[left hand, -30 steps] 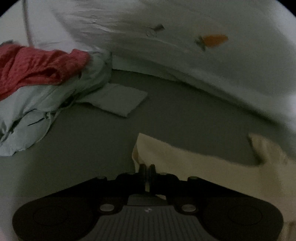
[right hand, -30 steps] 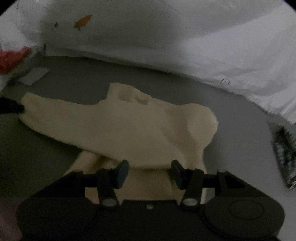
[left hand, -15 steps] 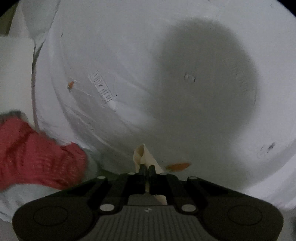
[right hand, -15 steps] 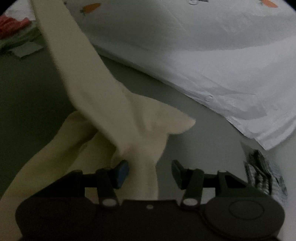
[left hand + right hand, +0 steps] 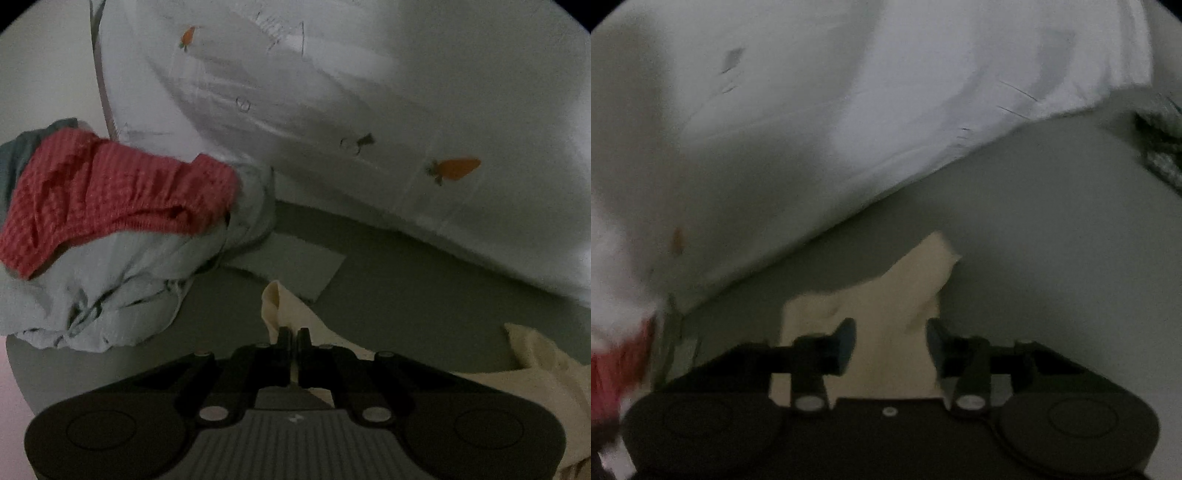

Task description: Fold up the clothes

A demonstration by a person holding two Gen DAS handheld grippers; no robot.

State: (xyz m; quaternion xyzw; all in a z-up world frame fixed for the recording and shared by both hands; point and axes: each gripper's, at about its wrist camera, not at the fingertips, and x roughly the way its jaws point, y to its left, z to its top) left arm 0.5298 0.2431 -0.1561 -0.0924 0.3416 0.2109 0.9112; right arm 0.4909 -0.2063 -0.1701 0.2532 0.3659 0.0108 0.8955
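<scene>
1. our left gripper [image 5: 293,334] has its jaws together, clamped on an edge of the cream garment [image 5: 291,314]; a fold of it sticks up just ahead of the tips, and more cream cloth trails off to the right of the jaws.
2. our right gripper [image 5: 891,338] has its jaws apart and closing. a second part of the cream garment lies between and ahead of them, but the blue pads [image 5: 846,334] do not press on it as far as we can tell.
3. the frame from the right wrist is blurred, so whether any cloth touches a pad we cannot tell.
4. ahead and left of the left jaws is a pile: red knit cloth [image 5: 110,195] on top of pale blue clothes [image 5: 110,295]. a white sheet with carrot print [image 5: 406,110] fills the space beyond both jaws, on a grey surface [image 5: 406,277].
5. risk, our call: right jaws shut on air or a thin corner, so the cloth slips out on the lift.
6. risk: left grip is narrow, on one fold only; a tug from the right hand could pull it free.
7. risk: uneven hold gives a crooked fold, with the garment bunching between the hands.
8. risk: the left jaws are near the pile and could drag the cream edge into it.
</scene>
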